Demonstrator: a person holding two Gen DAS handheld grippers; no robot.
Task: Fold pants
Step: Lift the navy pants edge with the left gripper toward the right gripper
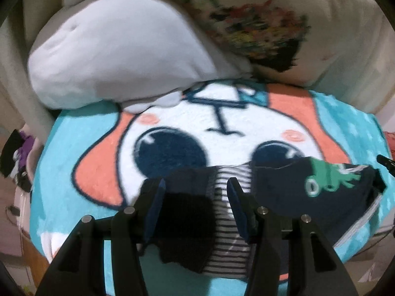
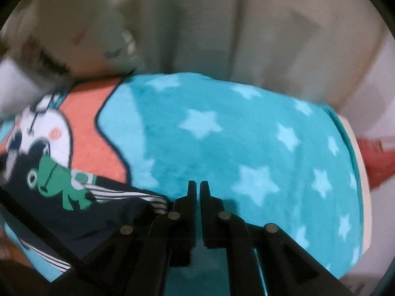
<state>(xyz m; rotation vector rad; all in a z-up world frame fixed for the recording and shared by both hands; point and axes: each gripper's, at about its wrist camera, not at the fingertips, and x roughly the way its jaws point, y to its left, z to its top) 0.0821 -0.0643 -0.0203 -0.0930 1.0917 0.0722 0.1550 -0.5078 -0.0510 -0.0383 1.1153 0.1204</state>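
The pants point(image 1: 284, 187) are small, dark navy, with a green frog print and a striped white lining, lying crumpled on a teal cartoon blanket point(image 1: 74, 197). My left gripper point(image 1: 196, 185) is open, its jaws straddling the dark and striped part of the pants. In the right wrist view the pants point(image 2: 74, 204) lie at the lower left. My right gripper point(image 2: 199, 187) is shut with nothing visible between its fingers, just right of the pants' striped edge, over the starred blanket point(image 2: 246, 148).
A white plush pillow point(image 1: 118, 56) and a cream cushion with a colourful print point(image 1: 259, 29) sit at the bed's far end. Clutter lies off the left bed edge point(image 1: 17, 155). A red object point(image 2: 377, 162) lies beyond the right edge.
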